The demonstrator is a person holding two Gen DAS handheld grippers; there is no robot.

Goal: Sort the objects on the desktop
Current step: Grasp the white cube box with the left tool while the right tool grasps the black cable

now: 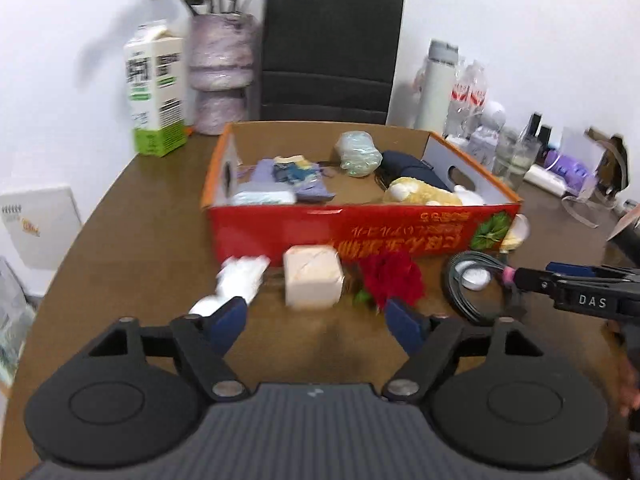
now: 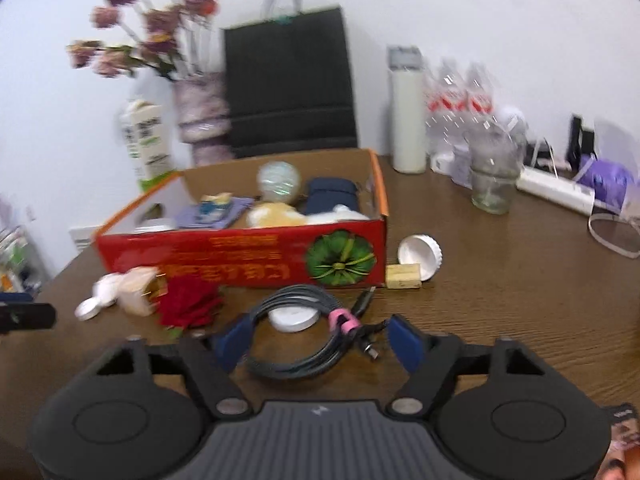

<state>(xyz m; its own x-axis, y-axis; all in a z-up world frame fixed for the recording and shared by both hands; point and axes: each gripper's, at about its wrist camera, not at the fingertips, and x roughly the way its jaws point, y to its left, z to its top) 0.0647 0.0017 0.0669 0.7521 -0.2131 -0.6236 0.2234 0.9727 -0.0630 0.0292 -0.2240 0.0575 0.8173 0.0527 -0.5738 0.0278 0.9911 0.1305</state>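
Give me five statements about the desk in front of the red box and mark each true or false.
1. The coiled cable is bound with a pink tie. True.
2. The red fabric flower lies inside the red box. False: it lies on the table in front of it.
3. Both grippers are open. True: left gripper, right gripper.
4. The milk carton lies on its side. False: it stands upright.
5. The yellow plush toy is in the box. True.
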